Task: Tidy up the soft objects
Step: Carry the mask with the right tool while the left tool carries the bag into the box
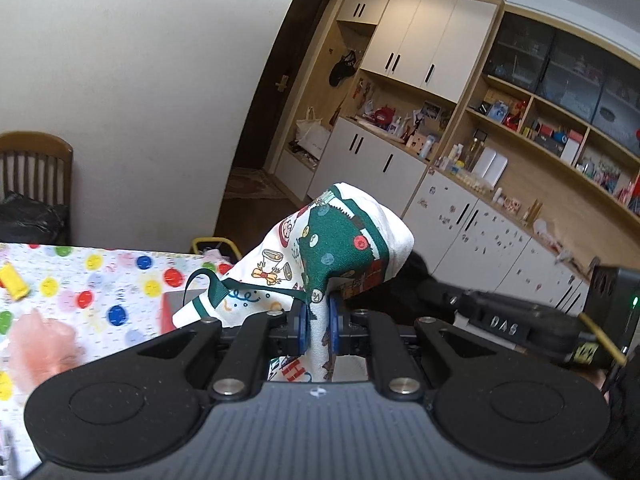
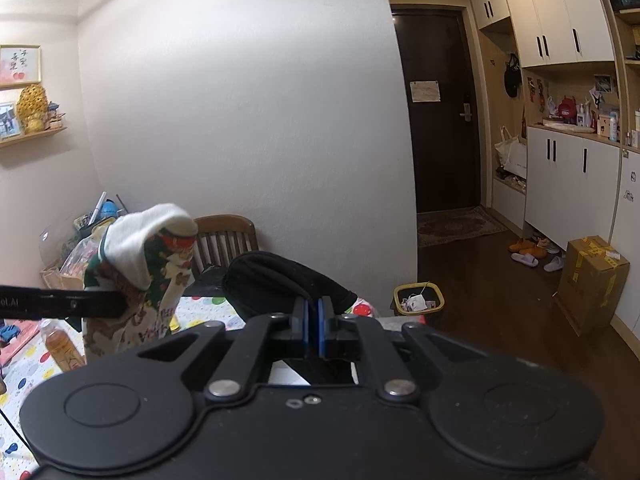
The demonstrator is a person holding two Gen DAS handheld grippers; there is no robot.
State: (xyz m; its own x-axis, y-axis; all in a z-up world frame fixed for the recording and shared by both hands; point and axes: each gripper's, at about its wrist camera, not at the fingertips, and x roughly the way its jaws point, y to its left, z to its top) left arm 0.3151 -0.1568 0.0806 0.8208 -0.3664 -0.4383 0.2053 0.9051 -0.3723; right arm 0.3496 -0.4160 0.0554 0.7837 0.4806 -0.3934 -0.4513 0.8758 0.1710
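Observation:
My left gripper (image 1: 318, 326) is shut on a white cloth with green and cartoon prints (image 1: 320, 248), held up above the table so it flops over the blue pads. The same cloth (image 2: 136, 272) shows in the right wrist view at the left, with the left gripper (image 2: 120, 304) pinching it. My right gripper (image 2: 314, 326) is shut on a black soft cloth (image 2: 276, 280) that bulges above the jaws. The right gripper's body (image 1: 504, 320) shows at the right of the left wrist view.
A table with a polka-dot cover (image 1: 100, 280) lies below. On it are a pink fluffy item (image 1: 44, 348), a yellow object (image 1: 14, 280), a bottle (image 2: 60, 344) and a red-and-grey box (image 1: 176, 312). A wooden chair (image 2: 228, 240), a yellow bin (image 2: 418, 298) and a cardboard box (image 2: 592, 280) stand around.

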